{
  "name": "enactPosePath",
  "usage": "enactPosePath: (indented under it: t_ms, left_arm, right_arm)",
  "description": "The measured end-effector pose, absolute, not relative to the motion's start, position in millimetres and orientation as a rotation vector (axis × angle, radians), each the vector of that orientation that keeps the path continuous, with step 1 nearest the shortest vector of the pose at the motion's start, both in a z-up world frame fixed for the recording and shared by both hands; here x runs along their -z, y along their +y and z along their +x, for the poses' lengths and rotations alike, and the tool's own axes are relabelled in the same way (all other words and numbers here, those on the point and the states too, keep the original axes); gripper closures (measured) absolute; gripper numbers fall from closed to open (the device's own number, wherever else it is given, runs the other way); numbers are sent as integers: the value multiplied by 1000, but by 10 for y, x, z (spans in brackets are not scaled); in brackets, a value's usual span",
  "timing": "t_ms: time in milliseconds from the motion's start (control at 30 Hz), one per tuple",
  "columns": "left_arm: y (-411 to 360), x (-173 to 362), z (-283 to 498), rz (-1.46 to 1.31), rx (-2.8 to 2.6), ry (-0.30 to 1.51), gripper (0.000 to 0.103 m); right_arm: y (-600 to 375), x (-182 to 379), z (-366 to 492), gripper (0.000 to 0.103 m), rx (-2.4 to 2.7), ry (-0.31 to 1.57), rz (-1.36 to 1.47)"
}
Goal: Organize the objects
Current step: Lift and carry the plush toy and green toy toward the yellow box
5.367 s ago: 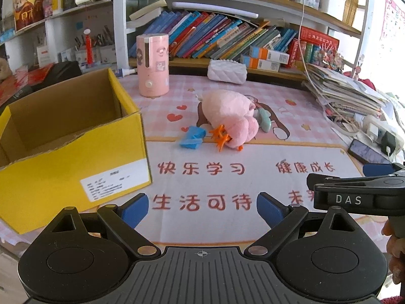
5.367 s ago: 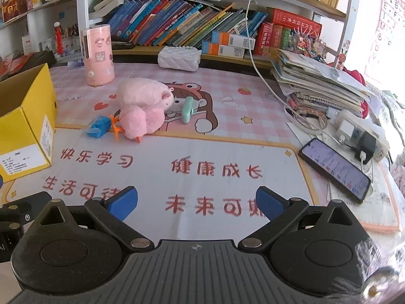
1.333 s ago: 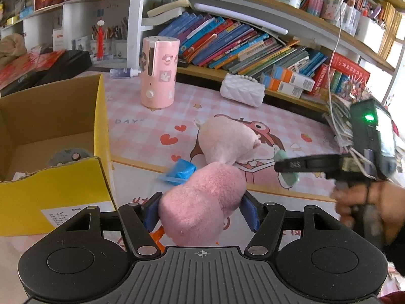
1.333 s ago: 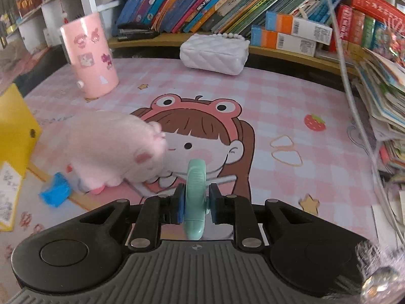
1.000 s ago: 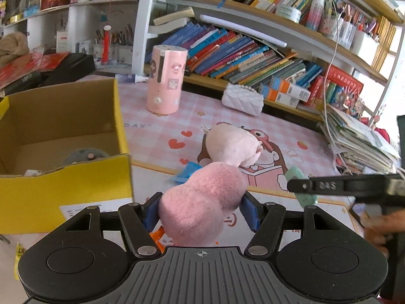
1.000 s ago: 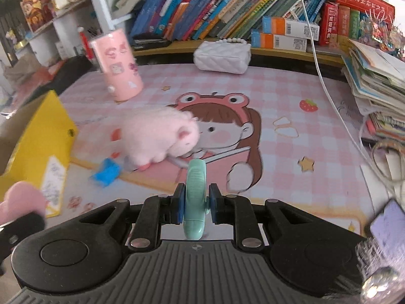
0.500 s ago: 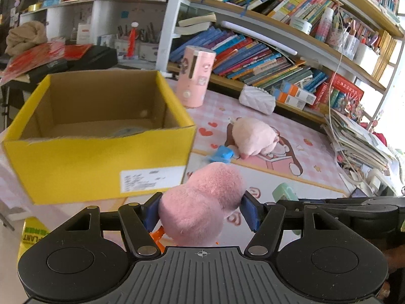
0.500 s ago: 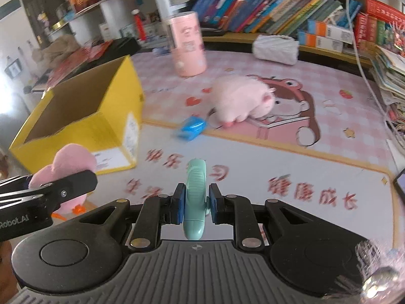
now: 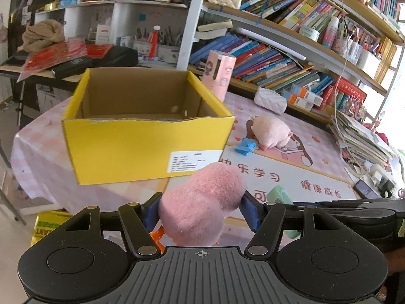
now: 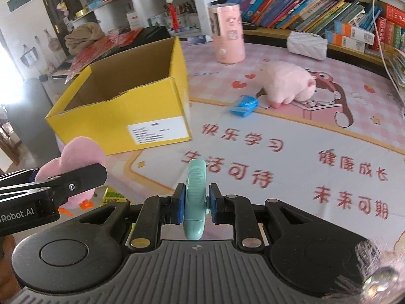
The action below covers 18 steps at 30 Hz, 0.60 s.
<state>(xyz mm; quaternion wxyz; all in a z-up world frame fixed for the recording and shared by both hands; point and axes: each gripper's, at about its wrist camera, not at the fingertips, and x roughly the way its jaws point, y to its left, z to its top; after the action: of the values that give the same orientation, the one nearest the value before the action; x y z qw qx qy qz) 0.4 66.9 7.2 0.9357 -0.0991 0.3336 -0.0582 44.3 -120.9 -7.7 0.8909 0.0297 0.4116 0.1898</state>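
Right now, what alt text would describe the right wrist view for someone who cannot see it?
A hand-held gripper pinches a mint-green comb above a pink cartoon table mat. Beyond stand an open yellow box, a pink plush pig and a blue toy.

Two pink soft toys [image 9: 202, 205] [image 9: 272, 133], one yellow box [image 9: 149, 141], one small blue thing [image 10: 244, 106], one green toy [image 10: 195, 197], maybe one pink cup [image 10: 227, 34].
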Motion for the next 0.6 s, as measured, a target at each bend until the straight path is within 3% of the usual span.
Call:
enactPosePath:
  t_ms: [600]
  left_arm:
    - [1031,-106,-322,-206,87,651,39]
  right_arm:
    - [-817,72,139,85,-424,843,55]
